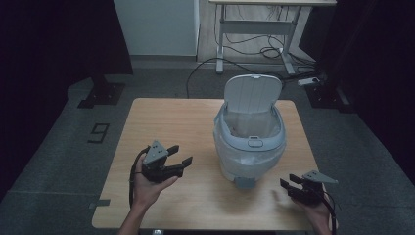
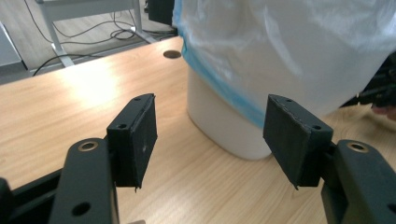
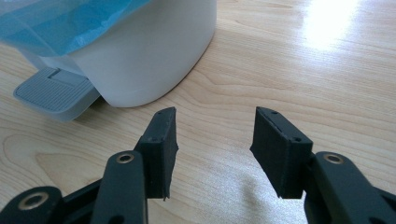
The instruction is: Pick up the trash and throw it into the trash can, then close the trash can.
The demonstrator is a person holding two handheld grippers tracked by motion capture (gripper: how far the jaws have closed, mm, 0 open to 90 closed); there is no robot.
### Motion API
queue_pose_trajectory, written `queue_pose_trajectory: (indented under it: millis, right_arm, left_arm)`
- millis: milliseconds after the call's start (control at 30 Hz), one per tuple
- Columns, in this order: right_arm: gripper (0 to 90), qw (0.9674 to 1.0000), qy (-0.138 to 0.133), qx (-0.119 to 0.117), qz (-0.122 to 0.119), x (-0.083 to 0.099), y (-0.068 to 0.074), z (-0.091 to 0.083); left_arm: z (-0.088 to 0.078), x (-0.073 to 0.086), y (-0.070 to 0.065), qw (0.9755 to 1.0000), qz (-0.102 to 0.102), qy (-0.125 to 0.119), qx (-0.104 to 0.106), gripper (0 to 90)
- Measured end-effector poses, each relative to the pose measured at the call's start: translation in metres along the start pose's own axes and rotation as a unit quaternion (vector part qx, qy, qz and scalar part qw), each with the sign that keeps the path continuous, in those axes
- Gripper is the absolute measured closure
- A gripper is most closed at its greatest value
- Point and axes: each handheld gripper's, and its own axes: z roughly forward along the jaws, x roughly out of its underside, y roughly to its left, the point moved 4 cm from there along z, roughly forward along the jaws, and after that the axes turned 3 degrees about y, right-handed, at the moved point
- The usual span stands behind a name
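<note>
Nearest the lens, black pads of the left claw (image 2: 210, 140) spread wide with nothing between, aimed at the white body of the pedal bin (image 1: 249, 142) just ahead on the bench (image 1: 166, 122). Same bin standing upright at mid-bench in the high view, lid (image 1: 252, 92) tipped up at the back, clear liner bag (image 2: 289, 51) with a blue band draped over the rim and down the sides. Right claw (image 1: 289, 187) low at the near right corner of the bench, jaws parted and empty, pointed toward the grey foot pedal (image 3: 53, 93) at the base of the bin. No contact with the bin by either claw. Judged step: approach stage, both hands closing in on the bin from its two sides, most likely to deal with the liner or steady the body; purpose not certain from these views. Contents of the bin hard to make out, possibly something pale at the bottom. Next move, as judged: left claw forward onto the bag edge or the bin wall, right claw held ready near the pedal, jaws kept apart until the pads bracket the target. Thin plastic likely to slip or bunch, so a pinch on a fold near the rim preferable.
</note>
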Motion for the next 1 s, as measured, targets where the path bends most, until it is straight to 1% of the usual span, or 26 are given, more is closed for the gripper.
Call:
queue_pose_trajectory:
  millis: [33,67,133,233,400,533,567,600,667,700,733,767,867,933,967,1000]
  right_arm:
    - [49.1,1.0,0.0,0.0,0.0,0.0,0.0,0.0]
    - [48.0,1.0,0.0,0.0,-0.001,0.0,0.0,0.0]
    - [46.9,1.0,-0.001,0.0,0.0,-0.001,0.0,0.0]
    - [44.6,1.0,-0.002,0.001,0.003,-0.001,0.0,0.0]
    - [42.4,0.9999,-0.001,-0.004,0.01,-0.004,0.0,0.0]
    - [40.8,0.9997,-0.018,-0.012,0.013,-0.014,0.0,-0.006]
    - [40.8,0.9997,-0.018,-0.012,0.013,-0.014,0.0,-0.006]
    - [40.4,0.9993,-0.03,-0.018,0.014,-0.021,0.0,-0.011]
    - [39.8,0.9991,-0.038,-0.019,0.008,-0.028,0.001,-0.016]
    - [39.8,0.9991,-0.038,-0.019,0.008,-0.028,0.001,-0.016]
    - [39.5,0.9986,-0.047,-0.023,0.007,-0.036,0.0,-0.022]
    - [39.5,0.9983,-0.051,-0.025,0.01,-0.039,0.0,-0.025]
    - [39.5,0.9975,-0.061,-0.031,0.017,-0.05,0.0,-0.031]
    - [39.5,0.9973,-0.064,-0.033,0.016,-0.056,-0.001,-0.035]
    - [39.5,0.9973,-0.064,-0.033,0.016,-0.056,-0.001,-0.035]
    - [39.5,0.997,-0.066,-0.036,0.016,-0.063,-0.001,-0.038]
  left_arm:
    - [0.0,0.0,0.0,1.0,0.0,0.0,0.0,35.1]
    - [0.001,0.006,-0.001,1.0,0.001,0.005,0.001,35.1]
    - [0.003,0.011,-0.001,0.9999,0.003,0.012,0.0,34.6]
    - [0.006,0.018,0.0,0.9998,0.0,0.018,0.0,34.0]
    - [0.009,0.025,0.002,0.9998,-0.003,0.018,-0.001,34.1]
    - [0.01,0.029,0.004,0.9998,-0.007,0.017,0.001,34.1]
    - [0.011,0.031,0.004,0.9998,-0.007,0.018,0.0,34.1]
    - [0.012,0.033,0.005,0.9997,-0.01,0.02,0.002,34.0]
    - [0.013,0.036,0.005,0.9996,-0.011,0.024,0.005,34.0]
    - [0.013,0.036,0.005,0.9996,-0.011,0.024,0.005,33.9]
    - [0.014,0.037,0.006,0.9995,-0.01,0.028,0.005,33.9]
    - [0.014,0.037,0.006,0.9995,-0.01,0.028,0.005,33.9]
    - [0.016,0.041,0.005,0.9994,-0.011,0.033,0.007,33.9]
    - [0.017,0.042,0.004,0.9992,-0.01,0.037,0.009,34.0]
    - [0.017,0.042,0.004,0.9992,-0.01,0.037,0.009,33.9]
    - [0.018,0.044,0.004,0.9991,-0.01,0.04,0.008,34.0]
